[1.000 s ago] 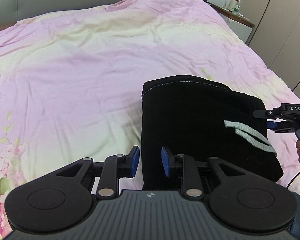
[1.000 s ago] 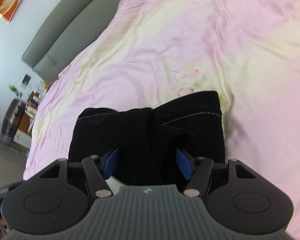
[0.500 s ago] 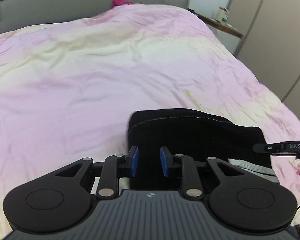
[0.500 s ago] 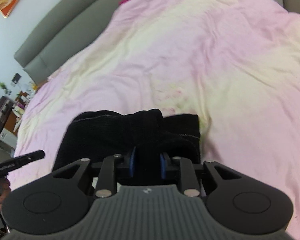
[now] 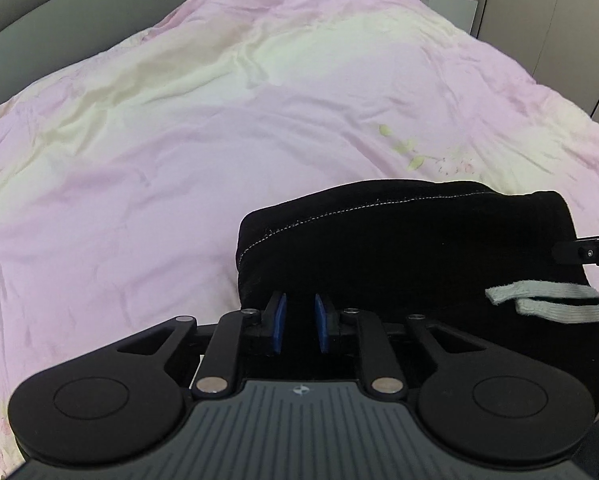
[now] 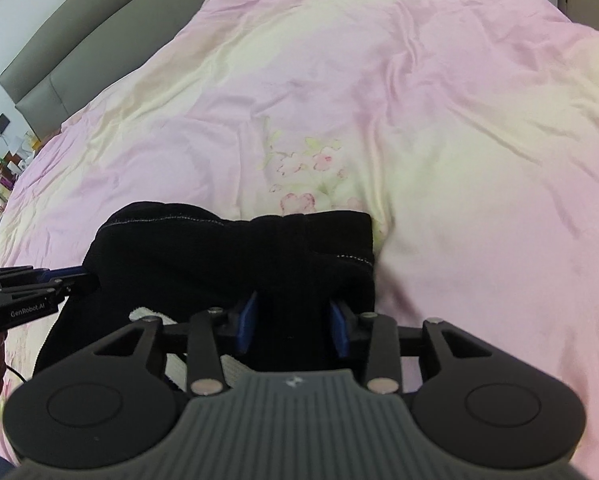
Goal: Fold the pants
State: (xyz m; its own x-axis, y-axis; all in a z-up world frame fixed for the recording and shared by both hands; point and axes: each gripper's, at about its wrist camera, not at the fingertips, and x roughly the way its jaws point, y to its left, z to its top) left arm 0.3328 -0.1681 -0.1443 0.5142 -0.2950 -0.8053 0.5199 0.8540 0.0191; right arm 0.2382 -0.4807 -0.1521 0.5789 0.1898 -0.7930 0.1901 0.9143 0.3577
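Lying folded, pants (image 5: 411, 248) run sideways across bedspread (image 5: 179, 140).

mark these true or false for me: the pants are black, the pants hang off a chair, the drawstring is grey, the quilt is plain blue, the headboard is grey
1. The pants are black. True.
2. The pants hang off a chair. False: they lie folded on the quilt on a bed.
3. The drawstring is grey. True.
4. The quilt is plain blue. False: it is pink and pale yellow with a flower print.
5. The headboard is grey. True.
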